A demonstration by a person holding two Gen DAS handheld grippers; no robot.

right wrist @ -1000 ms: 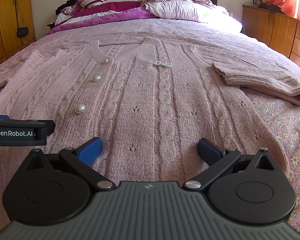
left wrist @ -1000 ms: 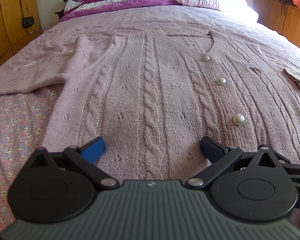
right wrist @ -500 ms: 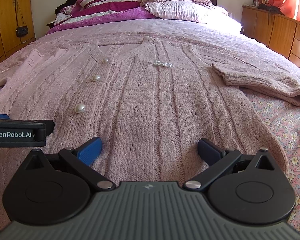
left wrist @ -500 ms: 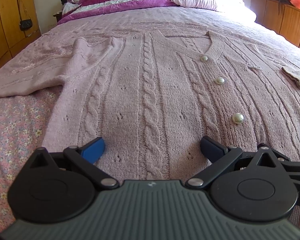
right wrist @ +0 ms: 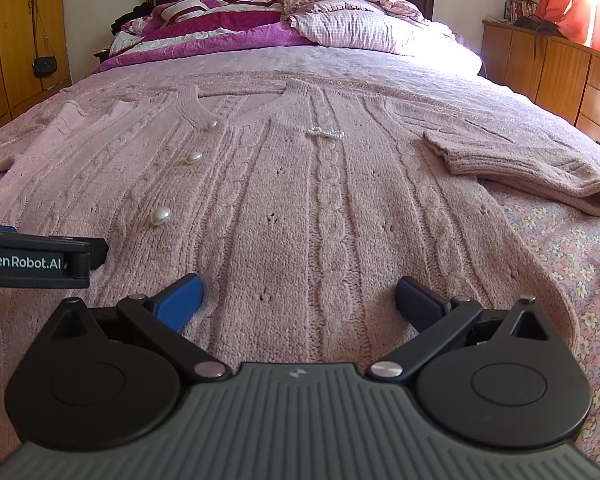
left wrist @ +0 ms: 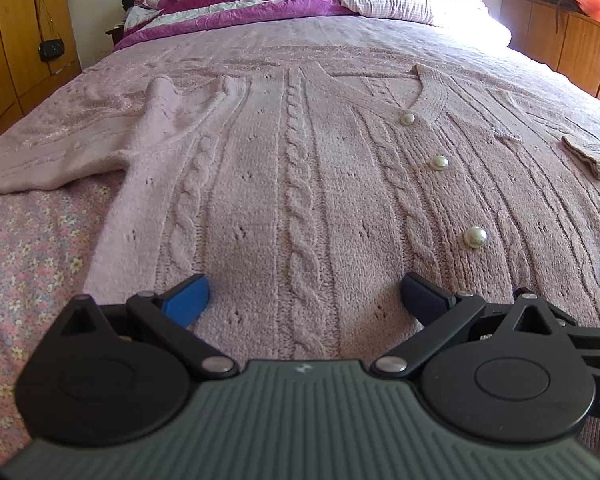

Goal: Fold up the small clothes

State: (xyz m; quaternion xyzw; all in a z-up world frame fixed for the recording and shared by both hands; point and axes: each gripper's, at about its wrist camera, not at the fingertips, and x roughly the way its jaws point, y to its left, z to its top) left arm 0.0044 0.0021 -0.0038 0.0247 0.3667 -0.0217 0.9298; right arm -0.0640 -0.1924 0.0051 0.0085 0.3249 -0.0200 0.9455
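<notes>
Pink cable-knit cardigan (left wrist: pixel 300 184) laid flat, front up, on the bed (left wrist: pixel 28 272), its long axis running near to far: hem toward the cameras, V-neck toward the pillows (right wrist: pixel 356 28). Three pearl buttons (left wrist: pixel 475 237) run in a line up the placket. The left sleeve (left wrist: pixel 52 160) extends off to the left, its cuff cut off by the frame edge; the right sleeve (right wrist: pixel 520 164) is folded back on itself, cuff near the chest. The hem itself is hidden behind both devices. Left gripper (left wrist: pixel 304 296) and right gripper (right wrist: pixel 298 296) sit side by side at the near hem, fingers (left wrist: pixel 186 298) spread wide and released, grasping nothing. Whether the finger tips touch the knit is hard to make out.
</notes>
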